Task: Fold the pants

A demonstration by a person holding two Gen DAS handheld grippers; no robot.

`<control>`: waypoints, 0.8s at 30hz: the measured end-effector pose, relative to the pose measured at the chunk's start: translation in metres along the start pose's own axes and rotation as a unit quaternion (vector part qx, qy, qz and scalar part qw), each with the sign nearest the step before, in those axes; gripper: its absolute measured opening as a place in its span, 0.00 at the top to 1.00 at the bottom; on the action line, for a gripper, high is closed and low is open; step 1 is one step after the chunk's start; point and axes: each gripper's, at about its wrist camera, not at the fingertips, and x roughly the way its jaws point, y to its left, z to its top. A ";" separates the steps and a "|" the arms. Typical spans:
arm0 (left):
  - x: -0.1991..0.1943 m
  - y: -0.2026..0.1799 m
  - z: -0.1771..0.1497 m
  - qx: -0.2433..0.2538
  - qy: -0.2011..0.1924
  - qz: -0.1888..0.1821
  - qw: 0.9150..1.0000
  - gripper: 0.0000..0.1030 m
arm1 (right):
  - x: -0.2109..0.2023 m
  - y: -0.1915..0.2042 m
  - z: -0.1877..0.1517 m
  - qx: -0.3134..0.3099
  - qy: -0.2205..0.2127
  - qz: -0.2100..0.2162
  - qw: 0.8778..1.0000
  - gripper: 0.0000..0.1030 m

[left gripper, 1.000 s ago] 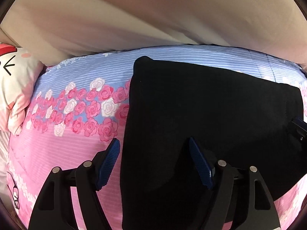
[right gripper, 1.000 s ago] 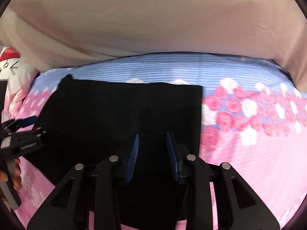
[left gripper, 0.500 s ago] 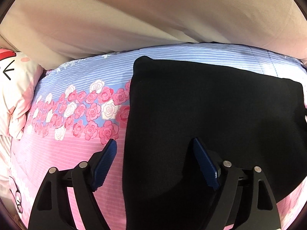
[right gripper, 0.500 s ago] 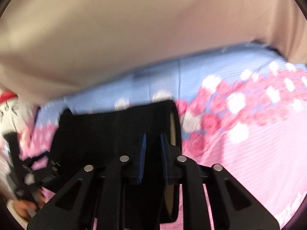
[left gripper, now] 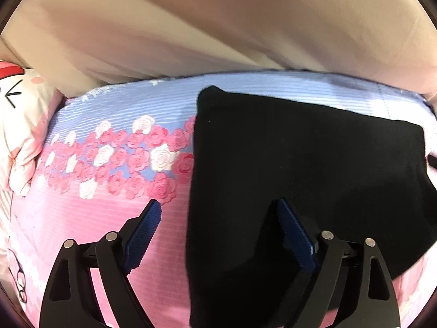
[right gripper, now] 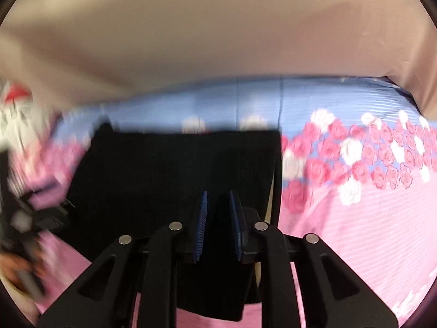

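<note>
The black pants (left gripper: pixel 300 164) lie folded into a rough rectangle on the pink and blue flowered bedspread (left gripper: pixel 109 218). My left gripper (left gripper: pixel 218 210) is open wide and straddles the pants' left edge near the front, with one finger over the bedspread and one over the cloth. In the right wrist view the pants (right gripper: pixel 164 169) fill the middle. My right gripper (right gripper: pixel 217 202) is nearly closed on the pants' near right part, with black cloth between the blue pads and the right edge lifted. The view is blurred.
A beige wall or headboard (left gripper: pixel 218 27) rises behind the bed. A white and pink cartoon pillow (left gripper: pixel 19 125) lies at the left. The left gripper and the hand holding it show blurred at the left of the right wrist view (right gripper: pixel 27 232).
My right gripper has closed from half open onto the pants and swung, lifting the right edge. My left gripper has stayed open and drifted slightly.
</note>
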 end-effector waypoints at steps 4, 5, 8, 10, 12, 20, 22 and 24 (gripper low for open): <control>-0.025 0.002 -0.021 -0.006 -0.006 -0.012 1.000 0.20 | -0.012 -0.011 -0.011 0.020 -0.021 -0.006 1.000 0.82; -0.028 0.003 -0.026 -0.005 -0.006 -0.011 1.000 0.20 | -0.024 -0.011 -0.012 0.034 -0.032 0.016 0.999 0.82; -0.034 0.006 -0.044 -0.003 0.000 -0.006 1.000 0.20 | -0.039 0.008 -0.021 0.023 -0.033 0.047 0.998 0.82; -0.028 0.011 -0.055 -0.006 0.011 0.000 1.000 0.18 | -0.031 0.021 -0.030 -0.004 -0.016 0.048 0.999 0.83; -0.019 0.018 -0.063 -0.020 0.024 -0.011 0.999 0.18 | -0.014 0.021 -0.042 -0.020 0.008 0.030 0.999 0.86; -0.001 0.029 -0.072 -0.044 0.028 -0.032 0.998 0.08 | -0.012 -0.005 -0.054 0.023 -0.004 0.054 0.998 0.98; 0.001 0.030 -0.074 -0.046 0.027 -0.033 0.998 0.06 | -0.014 -0.005 -0.053 0.024 -0.005 0.052 0.998 0.98; 0.002 0.031 -0.075 -0.047 0.025 -0.038 0.998 0.05 | -0.018 -0.005 -0.053 0.023 -0.006 0.047 0.999 0.98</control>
